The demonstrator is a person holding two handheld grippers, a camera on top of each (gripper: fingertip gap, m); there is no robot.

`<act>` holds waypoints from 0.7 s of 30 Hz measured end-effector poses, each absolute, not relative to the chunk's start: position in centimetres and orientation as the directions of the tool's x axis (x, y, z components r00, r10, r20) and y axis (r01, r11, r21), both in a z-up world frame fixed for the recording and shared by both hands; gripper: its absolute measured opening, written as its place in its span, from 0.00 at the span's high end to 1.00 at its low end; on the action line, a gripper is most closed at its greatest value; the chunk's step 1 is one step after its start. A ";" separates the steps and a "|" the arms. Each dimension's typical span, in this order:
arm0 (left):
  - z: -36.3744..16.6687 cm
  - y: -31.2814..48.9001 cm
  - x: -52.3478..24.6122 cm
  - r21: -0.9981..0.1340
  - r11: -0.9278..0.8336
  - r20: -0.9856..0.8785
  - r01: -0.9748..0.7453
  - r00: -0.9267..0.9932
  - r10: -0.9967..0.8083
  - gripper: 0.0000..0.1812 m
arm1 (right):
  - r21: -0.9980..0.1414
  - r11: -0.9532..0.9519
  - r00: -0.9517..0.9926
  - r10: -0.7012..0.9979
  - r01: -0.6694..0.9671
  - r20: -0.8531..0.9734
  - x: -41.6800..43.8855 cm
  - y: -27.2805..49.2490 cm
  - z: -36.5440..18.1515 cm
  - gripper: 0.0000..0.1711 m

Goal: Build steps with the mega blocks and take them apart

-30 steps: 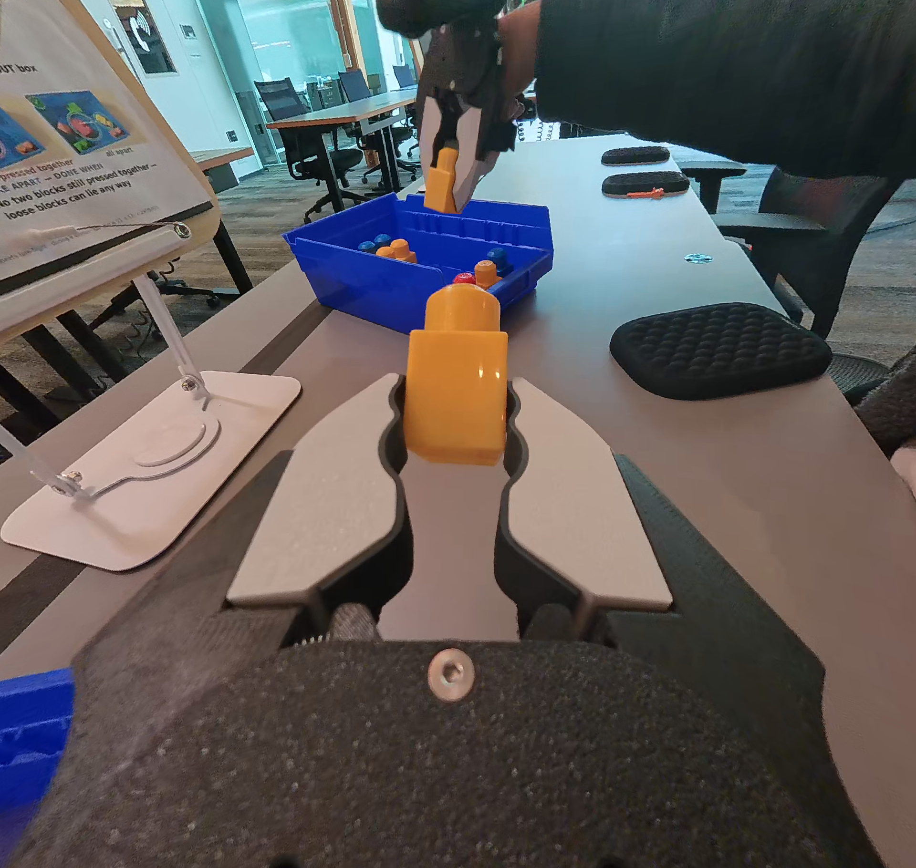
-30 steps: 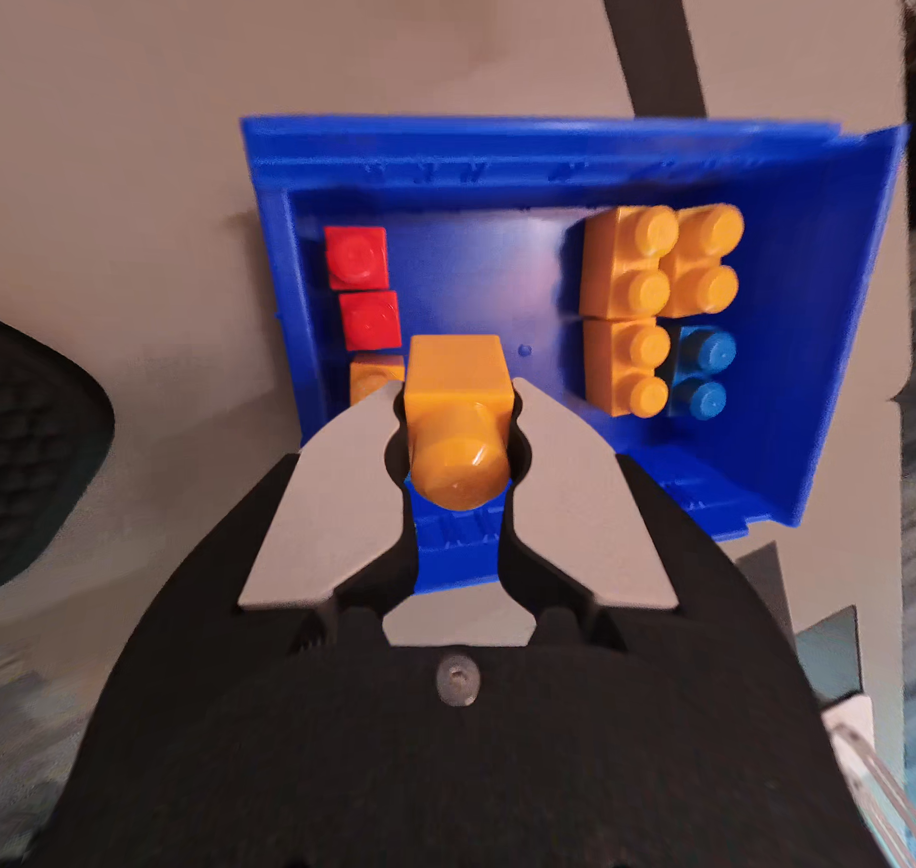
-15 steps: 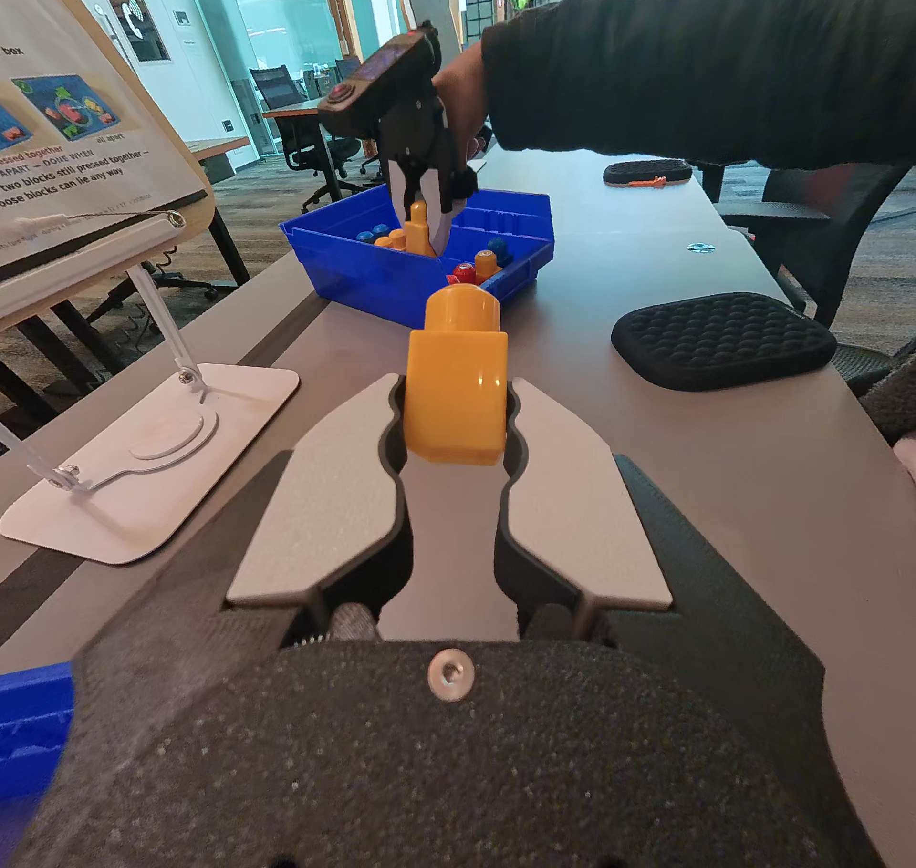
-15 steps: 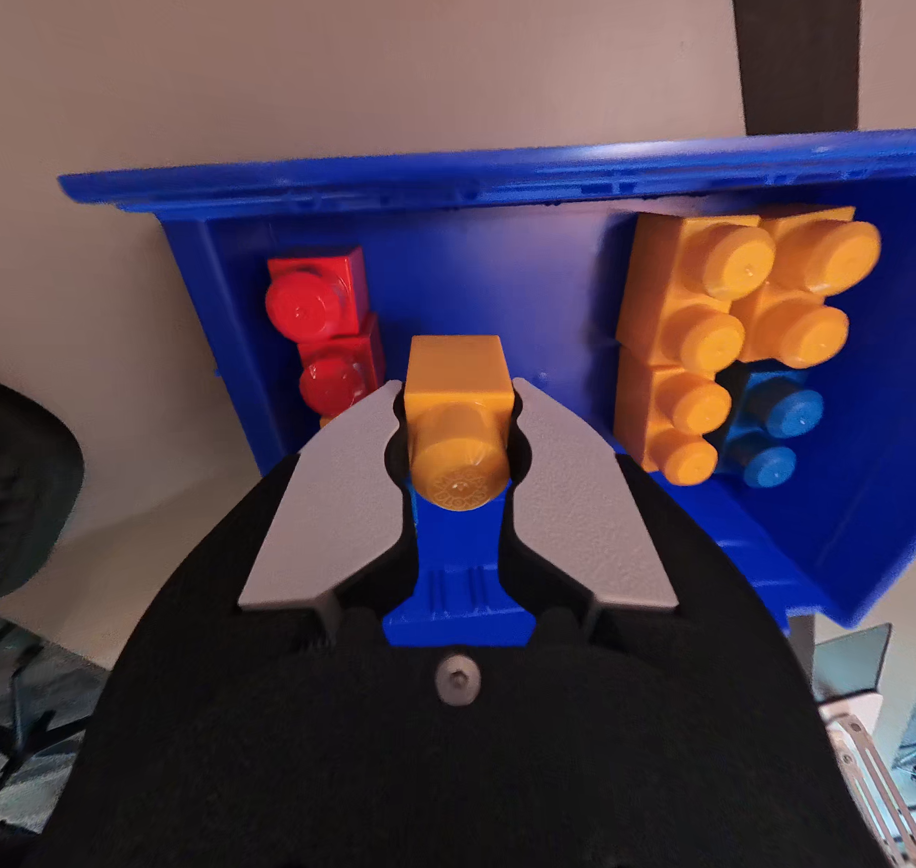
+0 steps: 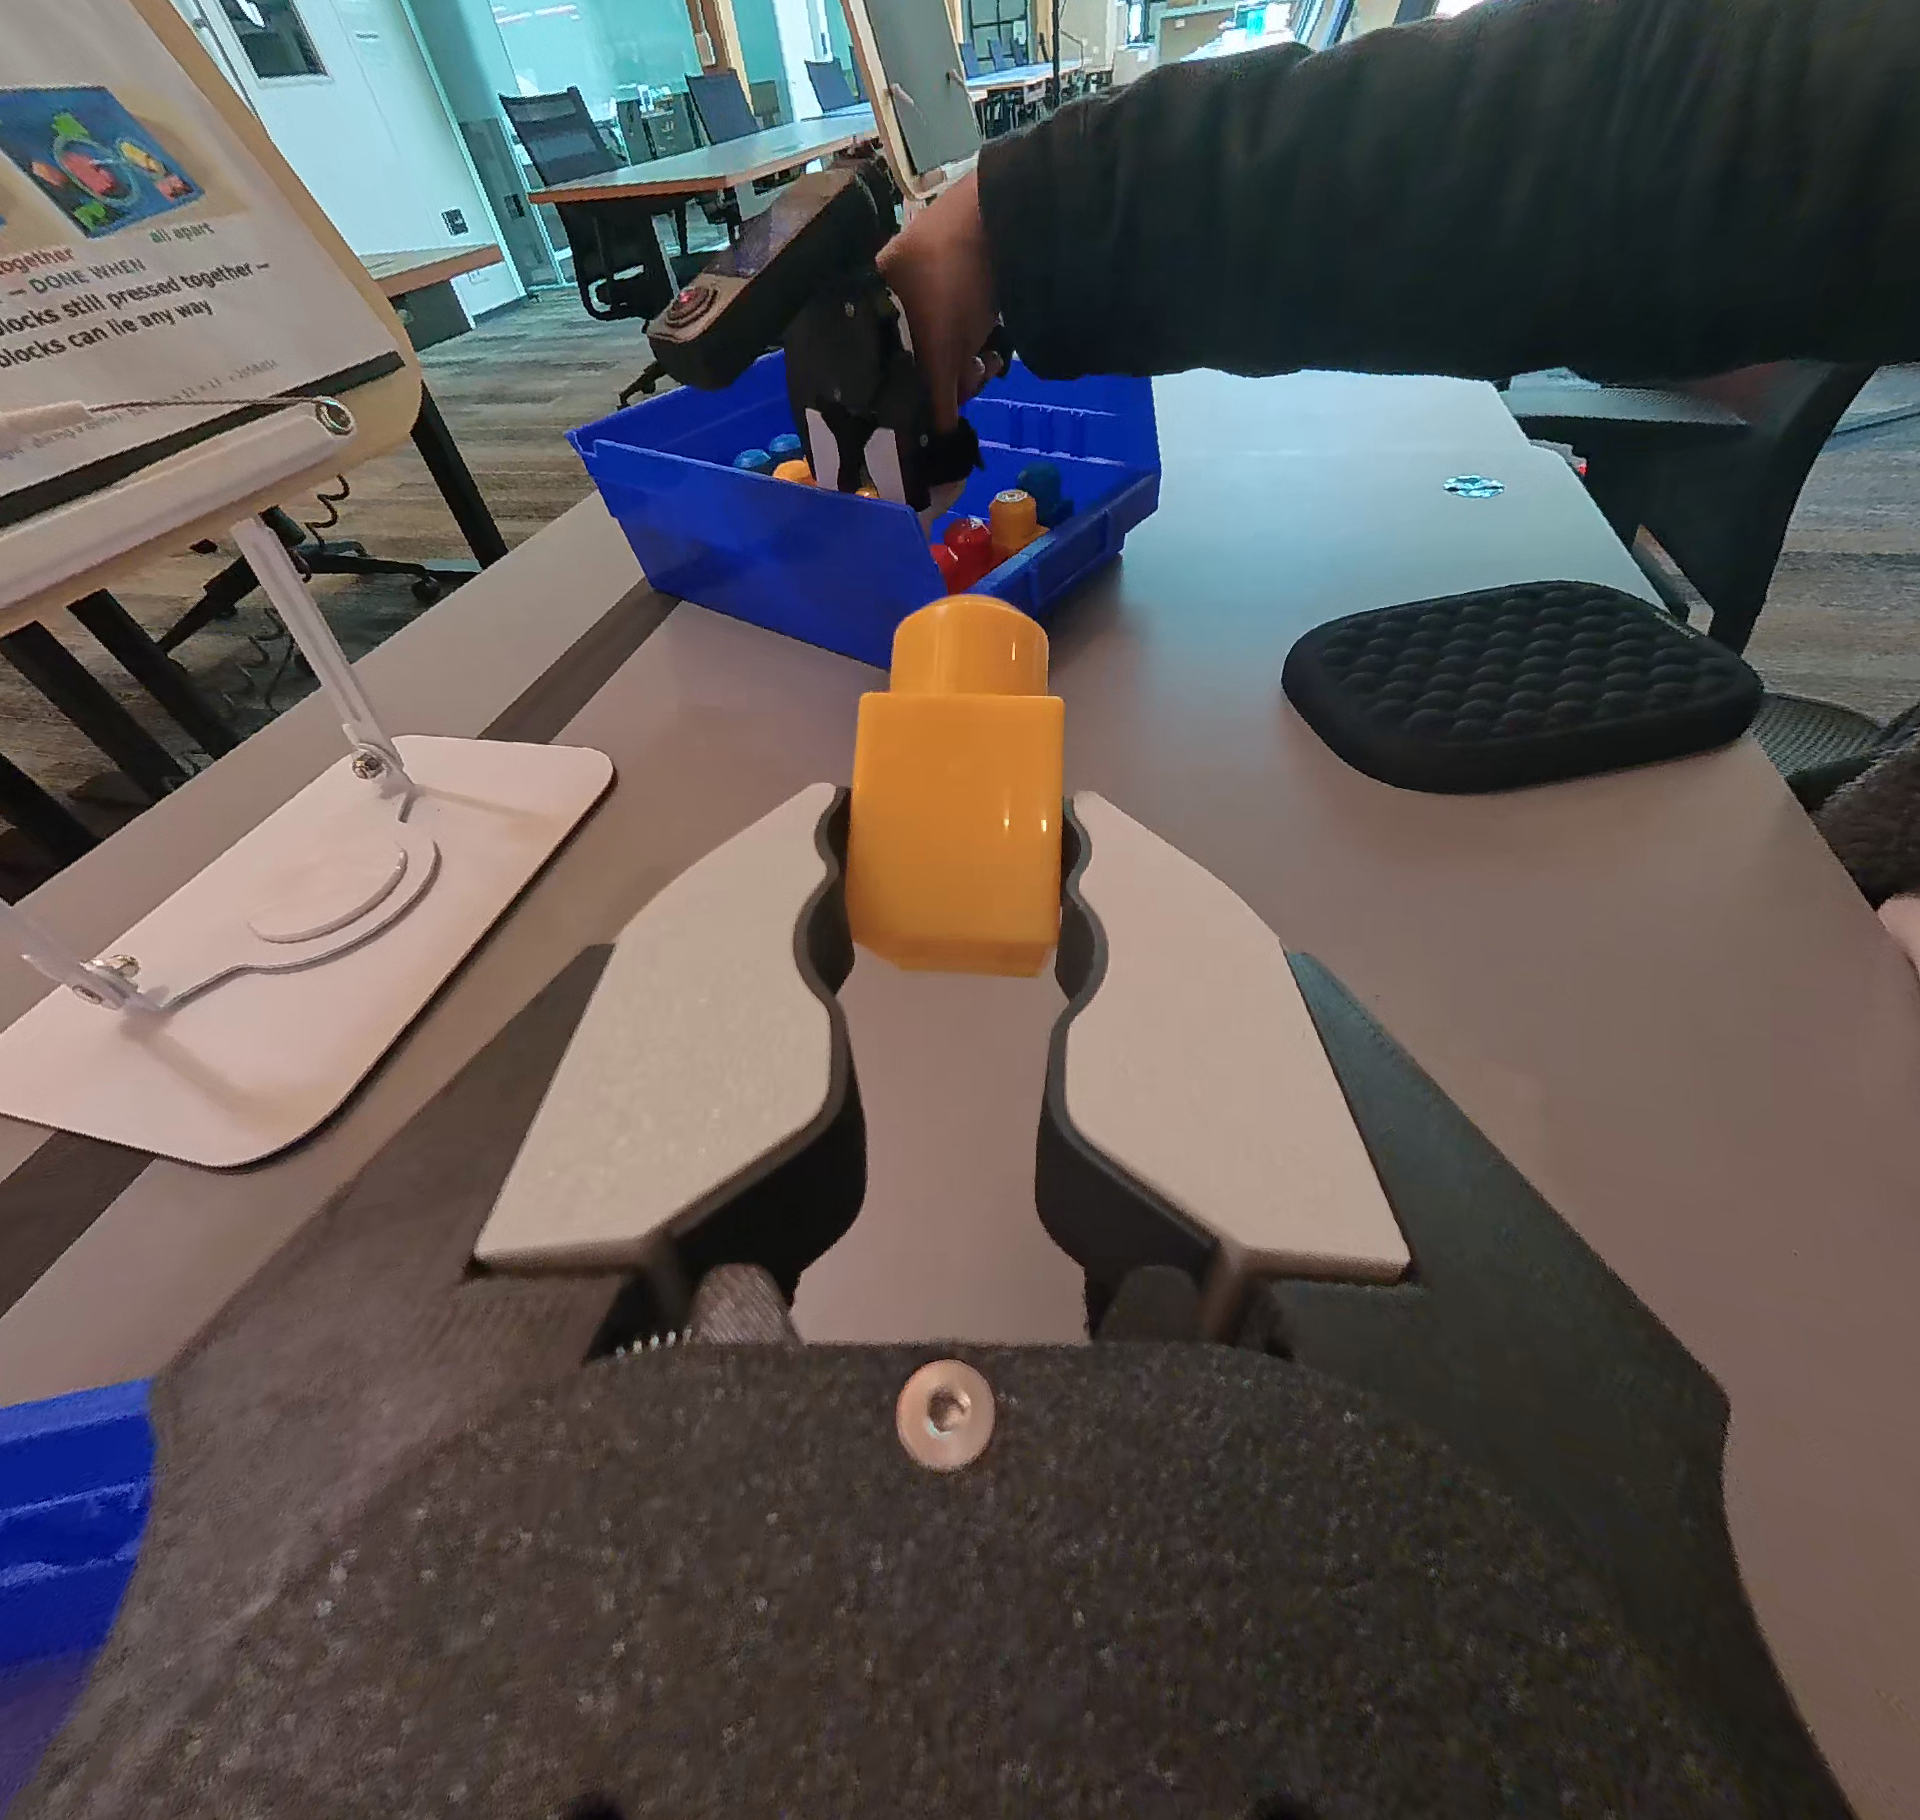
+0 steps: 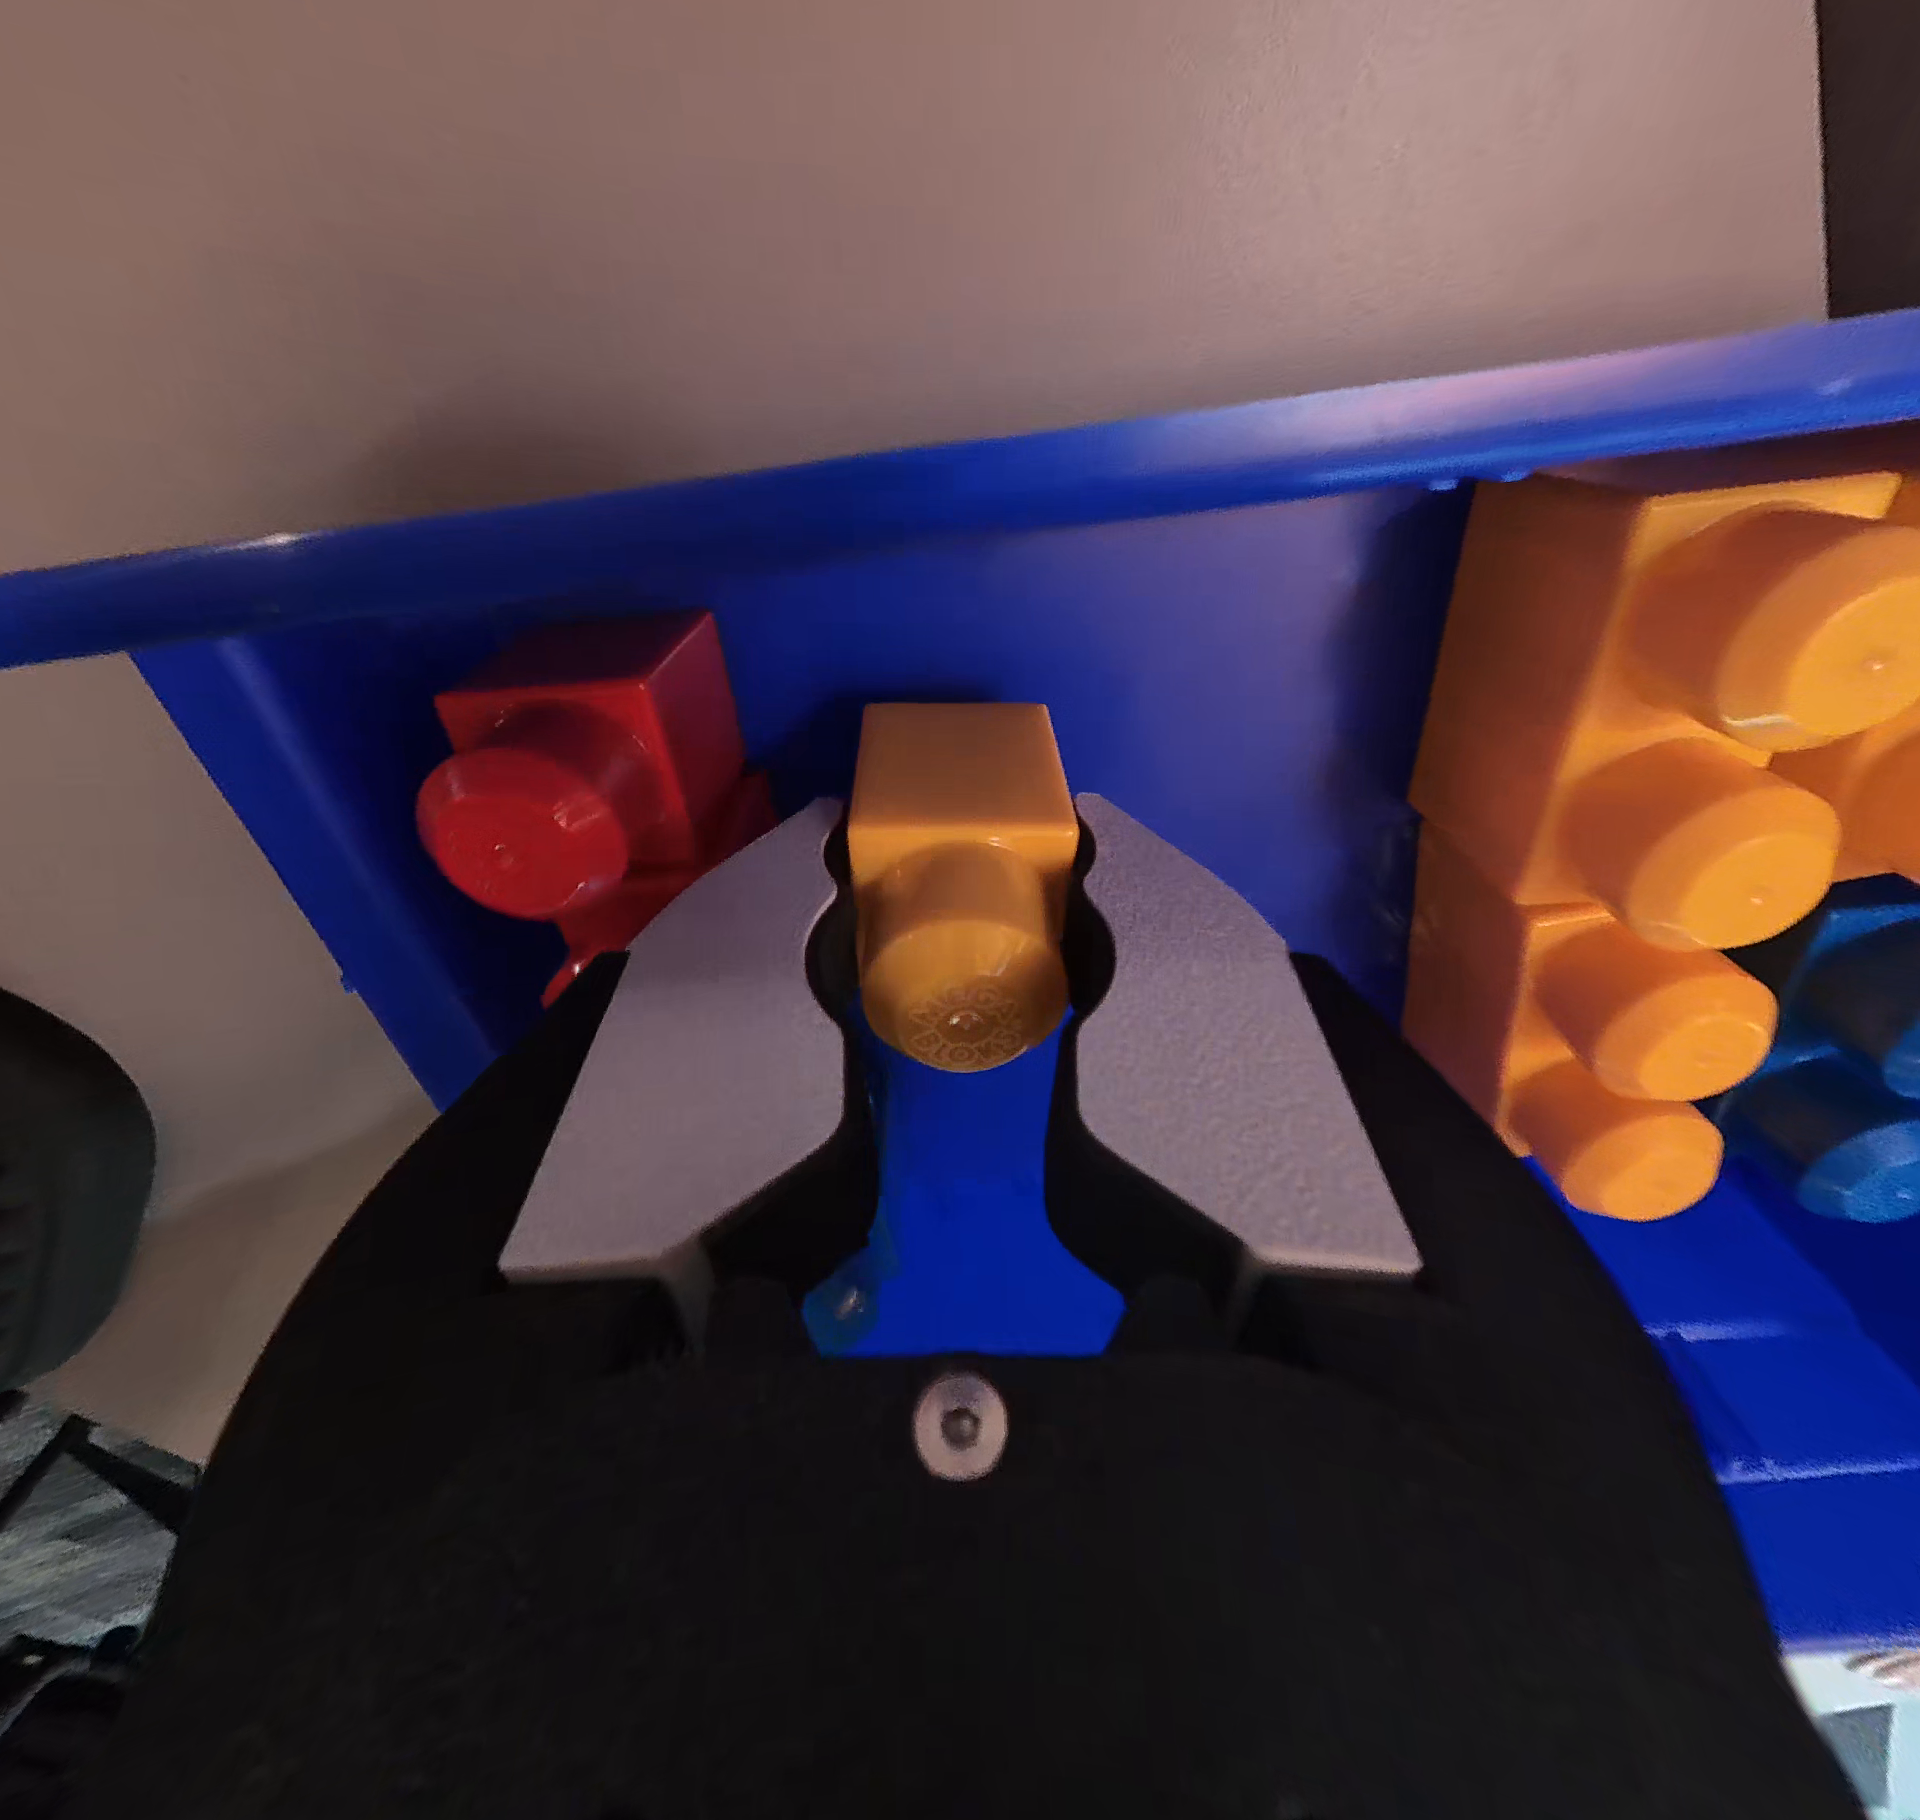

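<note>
My left gripper (image 5: 954, 851) is shut on a single-stud orange block (image 5: 956, 814) and holds it upright just above the grey table (image 5: 1455, 991). My right gripper (image 6: 958, 835) is shut on another single-stud orange block (image 6: 956, 866), stud toward the camera, low inside the blue bin (image 6: 1039, 482). In the bin, red blocks (image 6: 561, 783) lie to its left, and orange two-stud blocks (image 6: 1621, 835) and a blue block (image 6: 1860, 1126) lie to its right. The left wrist view shows the right gripper (image 5: 868, 461) reaching down into the bin (image 5: 790, 544).
A white stand base (image 5: 291, 939) carrying an instruction board (image 5: 135, 212) is on the left. A black dimpled pad (image 5: 1517, 679) lies on the right. A sleeved arm (image 5: 1455, 212) crosses above the bin. Another blue bin's corner (image 5: 62, 1521) shows at the lower left. The grippers' ends are close to 35 cm from one another.
The right gripper has come down from above the bin into it, still holding its orange block. The left gripper and its block have barely moved.
</note>
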State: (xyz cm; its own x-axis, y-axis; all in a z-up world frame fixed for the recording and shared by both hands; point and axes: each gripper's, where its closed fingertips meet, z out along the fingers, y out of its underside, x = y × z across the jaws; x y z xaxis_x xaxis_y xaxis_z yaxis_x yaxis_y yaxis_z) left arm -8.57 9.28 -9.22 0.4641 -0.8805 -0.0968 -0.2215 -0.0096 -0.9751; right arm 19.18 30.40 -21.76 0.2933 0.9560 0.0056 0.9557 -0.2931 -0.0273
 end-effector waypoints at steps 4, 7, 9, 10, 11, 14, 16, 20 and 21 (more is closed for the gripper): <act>-9.4 9.2 -8.4 -0.973 -0.011 -0.098 -0.229 0.460 -0.883 0.80 | -0.033 -0.312 0.312 0.950 0.949 0.007 19.2 30.3 -22.1 0.79; -9.5 9.2 -8.4 -0.973 -0.012 -0.099 -0.233 0.458 -0.883 0.80 | -0.039 -0.315 0.316 0.949 0.948 0.008 19.0 30.2 -22.4 0.79; -9.4 9.2 -8.3 -0.972 -0.011 -0.100 -0.233 0.457 -0.884 0.80 | -0.034 -0.311 0.311 0.950 0.950 0.012 19.0 30.2 -22.6 0.79; -9.5 9.2 -8.3 -0.972 -0.011 -0.101 -0.234 0.457 -0.884 0.80 | -0.031 -0.310 0.310 0.951 0.950 0.011 19.0 30.1 -22.7 0.79; -9.5 9.1 -8.3 -0.972 -0.011 -0.101 -0.235 0.457 -0.884 0.80 | -0.030 -0.309 0.309 0.951 0.951 0.010 18.9 30.1 -22.8 0.79; -9.5 9.1 -8.3 -0.971 -0.011 -0.102 -0.238 0.456 -0.884 0.80 | -0.023 -0.296 0.297 0.955 0.955 0.014 19.0 30.1 -23.0 0.79; -9.6 9.1 -8.3 -0.971 -0.012 -0.102 -0.239 0.456 -0.884 0.80 | -0.026 -0.283 0.284 0.959 0.959 0.017 19.0 30.1 -23.0 0.79; -9.7 9.1 -8.3 -0.970 -0.014 -0.100 -0.241 0.453 -0.886 0.80 | -0.029 -0.255 0.255 0.967 0.967 0.022 18.9 30.2 -23.0 0.79; -9.7 9.1 -8.3 -0.970 -0.014 -0.100 -0.243 0.452 -0.886 0.80 | -0.028 -0.251 0.251 0.968 0.968 0.025 18.9 30.2 -23.0 0.79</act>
State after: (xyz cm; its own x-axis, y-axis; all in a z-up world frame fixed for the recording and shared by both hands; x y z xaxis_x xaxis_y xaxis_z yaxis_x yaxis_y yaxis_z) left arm -8.25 9.12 -9.72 0.4519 -0.8864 -0.1003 -0.2432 -0.0143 -0.9699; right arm 18.90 30.20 -22.99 0.2514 0.9676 0.0250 0.9677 -0.2507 -0.0282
